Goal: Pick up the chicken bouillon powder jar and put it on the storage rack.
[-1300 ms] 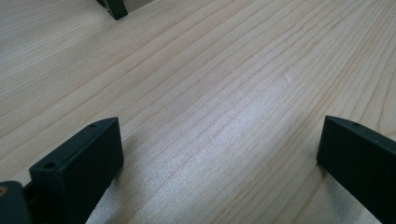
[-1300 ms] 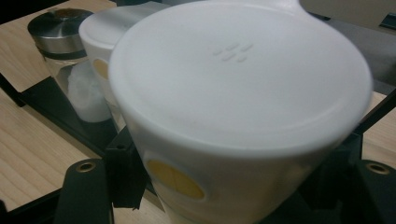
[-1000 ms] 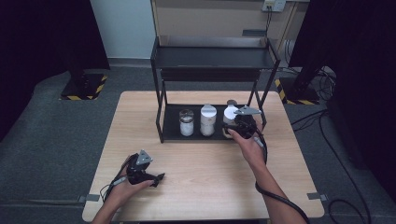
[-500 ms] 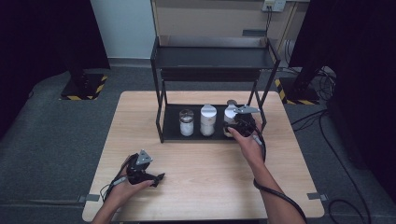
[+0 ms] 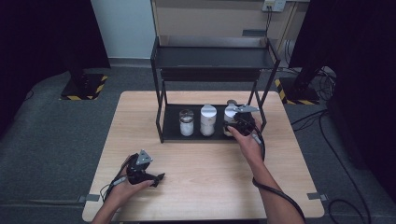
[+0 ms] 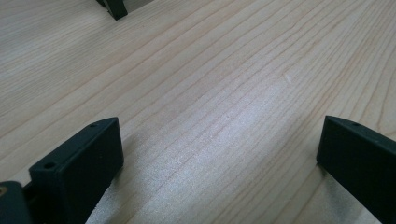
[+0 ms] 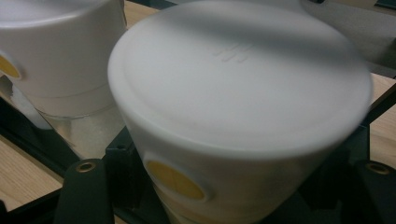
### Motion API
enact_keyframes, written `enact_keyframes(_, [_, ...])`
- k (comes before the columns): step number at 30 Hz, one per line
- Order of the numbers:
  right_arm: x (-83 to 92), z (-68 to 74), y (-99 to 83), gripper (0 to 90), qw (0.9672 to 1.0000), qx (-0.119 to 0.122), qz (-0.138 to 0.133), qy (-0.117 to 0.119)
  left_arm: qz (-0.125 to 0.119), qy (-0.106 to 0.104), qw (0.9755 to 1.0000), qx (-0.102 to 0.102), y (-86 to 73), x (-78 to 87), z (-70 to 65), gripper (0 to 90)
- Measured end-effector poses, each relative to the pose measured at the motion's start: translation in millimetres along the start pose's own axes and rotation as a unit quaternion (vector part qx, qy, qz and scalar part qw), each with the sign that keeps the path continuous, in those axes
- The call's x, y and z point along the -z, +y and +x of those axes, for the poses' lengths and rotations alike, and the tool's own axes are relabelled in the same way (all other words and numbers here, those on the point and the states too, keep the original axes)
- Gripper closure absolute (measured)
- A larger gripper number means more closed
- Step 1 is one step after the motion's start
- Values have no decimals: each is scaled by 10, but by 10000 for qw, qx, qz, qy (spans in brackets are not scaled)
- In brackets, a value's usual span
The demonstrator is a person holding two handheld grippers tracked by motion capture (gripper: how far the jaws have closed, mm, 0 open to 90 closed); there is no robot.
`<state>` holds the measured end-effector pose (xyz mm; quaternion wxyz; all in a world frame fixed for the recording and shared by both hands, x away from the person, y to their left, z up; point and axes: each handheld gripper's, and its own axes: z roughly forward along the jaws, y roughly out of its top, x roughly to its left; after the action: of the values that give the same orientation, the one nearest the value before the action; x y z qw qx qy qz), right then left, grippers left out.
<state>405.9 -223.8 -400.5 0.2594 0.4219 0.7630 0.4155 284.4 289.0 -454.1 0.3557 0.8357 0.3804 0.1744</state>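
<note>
A white-lidded jar (image 5: pixel 229 112) stands at the right end of the black rack's lower shelf (image 5: pixel 172 133). My right gripper (image 5: pixel 232 122) is shut on it from the front. In the right gripper view this jar (image 7: pixel 238 93) sits close up between the jaws of the right gripper (image 7: pixel 231 179), with a yellow dot on its side. Beside it stands a second white-lidded jar (image 7: pixel 60 51), also in the high view (image 5: pixel 208 119), and further left a lidless glass jar (image 5: pixel 186 122). My left gripper (image 5: pixel 158 177) lies on the table (image 5: pixel 210 182) near the front left, open. Its jaws (image 6: pixel 219 140) hold nothing.
The black two-tier rack (image 5: pixel 212 58) stands at the back of the wooden table; its top shelf is bare. One rack foot (image 6: pixel 114 7) is in the left gripper view. Bare wood (image 6: pixel 210 70) lies in front of the rack.
</note>
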Motion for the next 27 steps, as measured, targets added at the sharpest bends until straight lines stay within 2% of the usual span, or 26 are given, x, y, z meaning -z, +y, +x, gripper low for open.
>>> enact_keyframes(16, [-50,-20,-27,314,10000,-23,50,-10,0,0,10000,0,0,0,0,0])
enact_keyframes(27, [-47,-36,-85,313,10000,-56,-30,1,3,1,10000,-5,1,0,0,0])
